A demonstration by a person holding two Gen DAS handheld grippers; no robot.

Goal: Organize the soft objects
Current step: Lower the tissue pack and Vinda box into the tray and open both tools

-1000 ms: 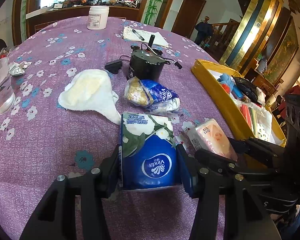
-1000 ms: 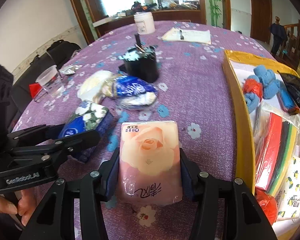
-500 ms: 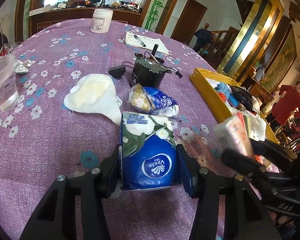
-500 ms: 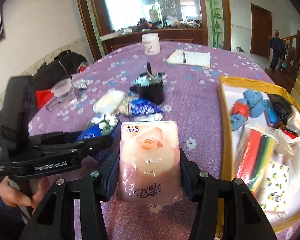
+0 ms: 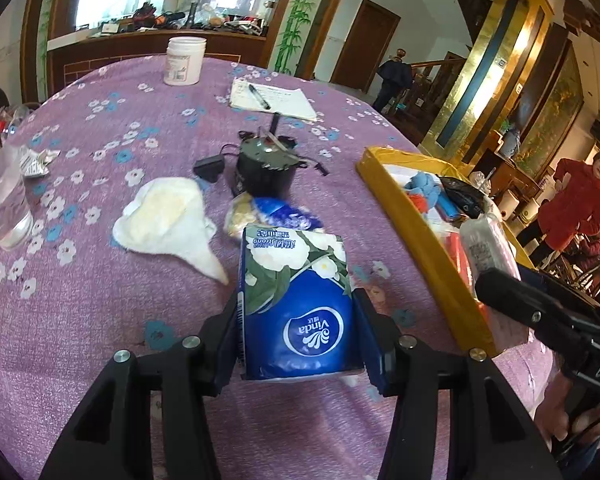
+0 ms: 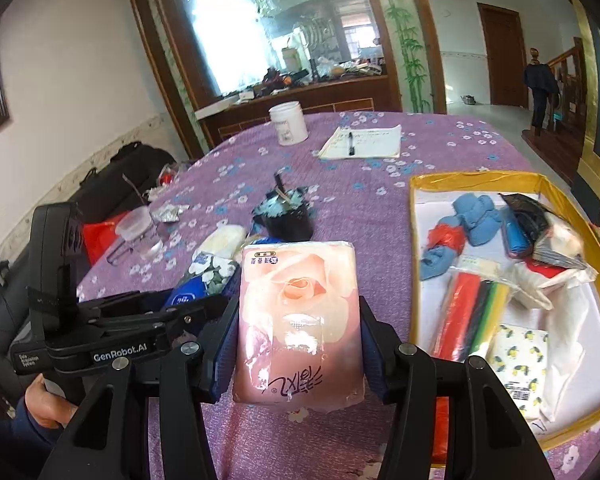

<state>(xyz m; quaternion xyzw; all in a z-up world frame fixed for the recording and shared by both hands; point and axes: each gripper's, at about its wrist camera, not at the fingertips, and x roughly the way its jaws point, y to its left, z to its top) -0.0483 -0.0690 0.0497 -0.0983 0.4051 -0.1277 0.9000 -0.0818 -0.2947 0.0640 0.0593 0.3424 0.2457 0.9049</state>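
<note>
Purple floral cloth covered the round table (image 5: 80, 320), which filled most of both views, with a dining room and a wood-framed mirror behind it. At the right of both frames sat the yellow-rimmed tray (image 6: 414, 240), already holding a blue plush toy (image 6: 476, 216), a pack of coloured sheets (image 6: 472, 312) and a lemon-print tissue pack (image 6: 520, 356).

I had both tools loaded. My left gripper (image 5: 298, 328) pinched the blue Vinda tissue pack (image 5: 296, 304) at lower centre of its view, pads pressed against both sides. My right gripper (image 6: 298, 344) clamped the pink rose tissue pack (image 6: 298, 320) the same way, held above the cloth just left of the tray's near rim.

I judged the step as carrying both packs to the tray. Next, the pink pack would need to go over the rim to a bare white patch in the tray's lower left, then the blue one beside it.

Left on the cloth near centre were a white fleecy pad (image 5: 168, 220) and a crumpled blue snack bag (image 5: 276, 216), just beside a black pot (image 5: 266, 172).
</note>
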